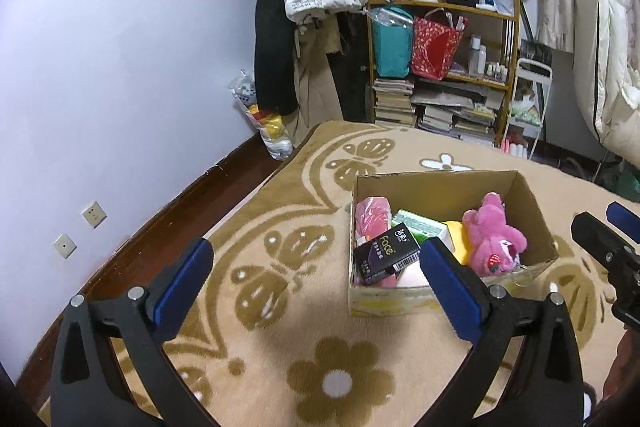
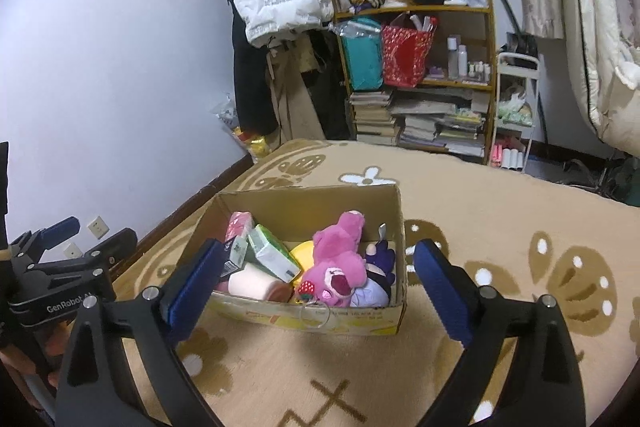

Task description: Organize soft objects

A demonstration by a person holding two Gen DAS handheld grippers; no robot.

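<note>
Both grippers are being held spread and empty above the patterned blanket (image 2: 500, 219), the left gripper (image 1: 316, 267) short of the near left corner of the cardboard box (image 2: 394, 223) and the right gripper (image 2: 316, 273) over its near edge. Nothing is being gripped. Inside the box, a pink plush toy (image 2: 340, 263), a purple plush (image 2: 380, 267), a green tissue pack (image 2: 272, 253), a black tissue pack (image 1: 384, 253), a pink roll (image 2: 256, 283) and a pink packet (image 1: 370, 215) are being kept together. No loose soft item is being seen on the blanket, so the task is being judged nearly or fully complete.
</note>
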